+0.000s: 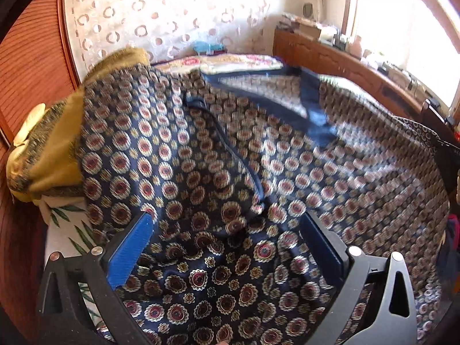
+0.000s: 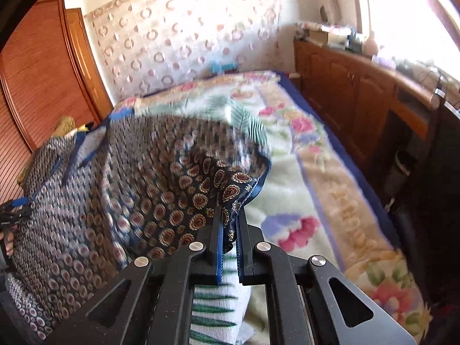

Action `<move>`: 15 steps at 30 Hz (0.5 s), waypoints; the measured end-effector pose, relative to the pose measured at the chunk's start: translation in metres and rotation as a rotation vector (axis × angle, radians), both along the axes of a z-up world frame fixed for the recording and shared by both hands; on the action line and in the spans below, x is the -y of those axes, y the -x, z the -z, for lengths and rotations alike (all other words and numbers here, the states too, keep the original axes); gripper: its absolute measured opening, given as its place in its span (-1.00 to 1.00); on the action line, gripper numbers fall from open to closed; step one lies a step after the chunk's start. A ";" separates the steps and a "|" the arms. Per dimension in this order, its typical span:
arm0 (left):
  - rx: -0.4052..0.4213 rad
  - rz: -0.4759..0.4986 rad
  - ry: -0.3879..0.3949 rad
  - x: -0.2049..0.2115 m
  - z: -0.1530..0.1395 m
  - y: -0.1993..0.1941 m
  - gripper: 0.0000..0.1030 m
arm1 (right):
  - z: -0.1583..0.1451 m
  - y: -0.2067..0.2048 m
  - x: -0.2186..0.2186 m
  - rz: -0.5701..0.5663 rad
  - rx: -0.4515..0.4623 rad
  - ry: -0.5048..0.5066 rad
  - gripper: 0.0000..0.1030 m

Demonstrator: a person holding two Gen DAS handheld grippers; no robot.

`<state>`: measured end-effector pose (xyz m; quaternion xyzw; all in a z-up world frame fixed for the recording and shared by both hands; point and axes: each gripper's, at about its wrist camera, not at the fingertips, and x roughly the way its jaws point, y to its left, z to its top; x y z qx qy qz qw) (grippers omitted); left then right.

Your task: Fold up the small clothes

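A dark navy cloth [image 1: 218, 155] with a red and gold medallion print and a blue border fills the left wrist view, spread and partly lifted over the bed. My left gripper [image 1: 227, 221] is open, its blue pads wide apart with the cloth lying between and under them. In the right wrist view the same cloth [image 2: 149, 178] hangs in the air, blurred. My right gripper [image 2: 229, 215] is shut on the cloth's blue-edged corner and holds it above the bed. The left gripper [image 2: 11, 212] shows at the far left edge of that view.
A floral blanket [image 2: 310, 149] covers the bed. A mustard-yellow fringed cloth [image 1: 49, 143] lies at the left. A white leaf-print cloth [image 2: 212, 307] lies under my right gripper. A wooden cabinet [image 2: 359, 100] runs along the right, a wooden wardrobe [image 2: 37, 69] stands at the left.
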<state>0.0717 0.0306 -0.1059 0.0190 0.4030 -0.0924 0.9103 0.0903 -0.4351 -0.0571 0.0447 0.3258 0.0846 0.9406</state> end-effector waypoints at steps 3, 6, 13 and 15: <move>0.042 0.000 0.004 -0.002 -0.017 0.006 0.98 | -0.021 0.008 -0.009 -0.010 0.074 0.001 -0.87; 0.080 -0.002 0.012 -0.004 -0.031 0.013 0.98 | -0.039 0.015 -0.029 -0.054 0.137 0.004 -0.87; 0.126 -0.017 0.042 -0.007 -0.046 0.018 0.98 | -0.049 0.020 -0.102 -0.238 0.169 0.044 -0.87; 0.131 -0.016 0.048 -0.006 -0.047 0.018 0.98 | -0.038 0.020 -0.120 -0.280 0.149 0.051 -0.87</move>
